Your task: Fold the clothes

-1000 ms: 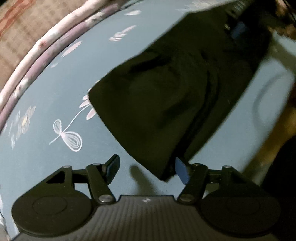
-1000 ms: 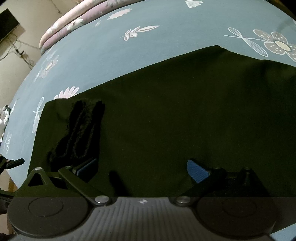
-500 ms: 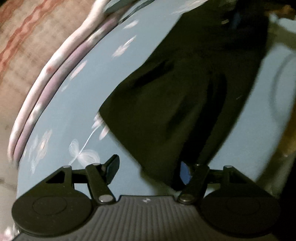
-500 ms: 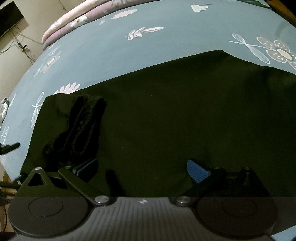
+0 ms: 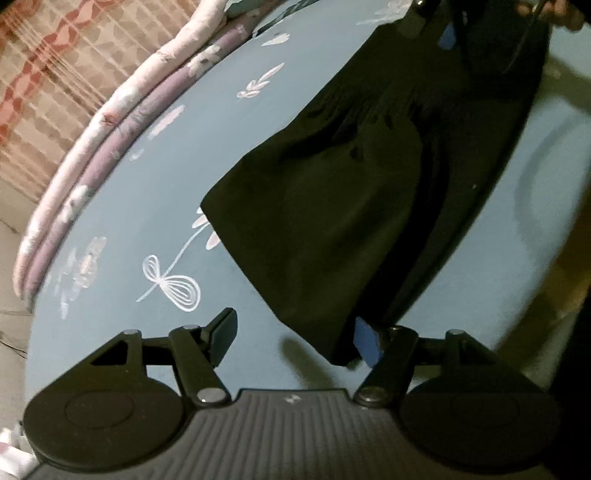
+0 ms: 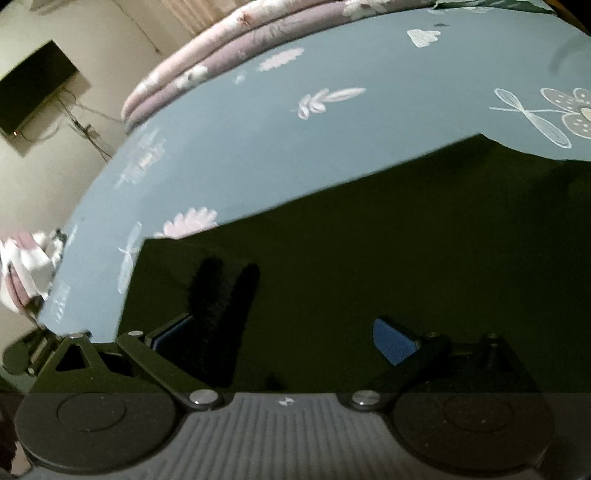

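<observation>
A black garment [image 5: 332, 229] lies on a blue flowered bedsheet [image 5: 147, 221]. In the left wrist view one corner of it reaches down between my fingers and lies against the right blue pad [image 5: 365, 343]. My left gripper [image 5: 295, 338] is open and grips nothing. My right gripper [image 5: 424, 22] shows at the top of that view, over the garment's far end. In the right wrist view the garment [image 6: 388, 251] is spread flat and wide, with a darker fuzzy patch [image 6: 221, 295] near the left finger. My right gripper [image 6: 282, 336] hovers open above the cloth.
Rolled pink and purple bedding [image 5: 110, 122] runs along the bed's far edge, with a patterned curtain [image 5: 55, 55] behind it. A dark screen [image 6: 33, 88] with cables hangs on the wall. The bed's edge [image 5: 569, 295] drops off at the right. White cloth [image 6: 22, 266] lies past the left edge.
The left gripper has swung and tilted while the garment corner stayed by its right pad. The right gripper has turned left, bringing the wall screen into view. Both stay open.
</observation>
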The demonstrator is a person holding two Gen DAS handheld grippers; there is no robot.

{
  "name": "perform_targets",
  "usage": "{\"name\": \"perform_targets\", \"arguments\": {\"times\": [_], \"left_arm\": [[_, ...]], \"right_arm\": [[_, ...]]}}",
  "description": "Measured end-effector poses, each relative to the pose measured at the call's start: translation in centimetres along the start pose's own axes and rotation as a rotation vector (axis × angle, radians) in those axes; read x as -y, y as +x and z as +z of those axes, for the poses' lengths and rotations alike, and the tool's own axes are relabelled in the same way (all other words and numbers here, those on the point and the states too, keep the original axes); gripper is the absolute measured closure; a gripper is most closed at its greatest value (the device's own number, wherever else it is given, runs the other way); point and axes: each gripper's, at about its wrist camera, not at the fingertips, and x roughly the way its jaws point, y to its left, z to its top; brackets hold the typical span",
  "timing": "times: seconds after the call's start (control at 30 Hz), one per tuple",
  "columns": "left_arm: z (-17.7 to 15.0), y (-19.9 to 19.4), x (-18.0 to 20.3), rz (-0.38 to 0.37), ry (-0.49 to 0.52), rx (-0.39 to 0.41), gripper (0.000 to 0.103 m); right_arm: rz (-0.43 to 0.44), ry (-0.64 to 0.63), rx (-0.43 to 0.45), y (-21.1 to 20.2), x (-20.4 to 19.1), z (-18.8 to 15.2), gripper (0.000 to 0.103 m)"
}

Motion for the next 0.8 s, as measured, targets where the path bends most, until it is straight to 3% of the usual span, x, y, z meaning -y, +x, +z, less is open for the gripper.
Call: {"name": "perform_targets", "arguments": {"times": [0.13, 0.23, 0.63, 0.8], "left_arm": [[0.0, -1.0, -2.6, -0.116, -0.145, 0.032, 0.035], [-0.2, -1.6, -4.2, -0.15, -0.222, 0.059, 0.033], [2.1, 3.2, -3.8, -0.251, -0.332, 0.058, 0.03], [3.1, 3.7, -2.6, -0.275, -0.31, 0.047, 0.029]], "right_arm": [[0.094, 0.028, 0.0, 0.4, -0.4, 0.4, 0.0], [0.156, 0.055, -0.009, 0.7, -0.8, 0.7, 0.0], [0.065, 0.062, -0.034, 0.8, -1.0, 0.0, 0.0], [-0.008, 0.055, -0.077, 1.8, -0.6, -0.9, 0.0]]}}
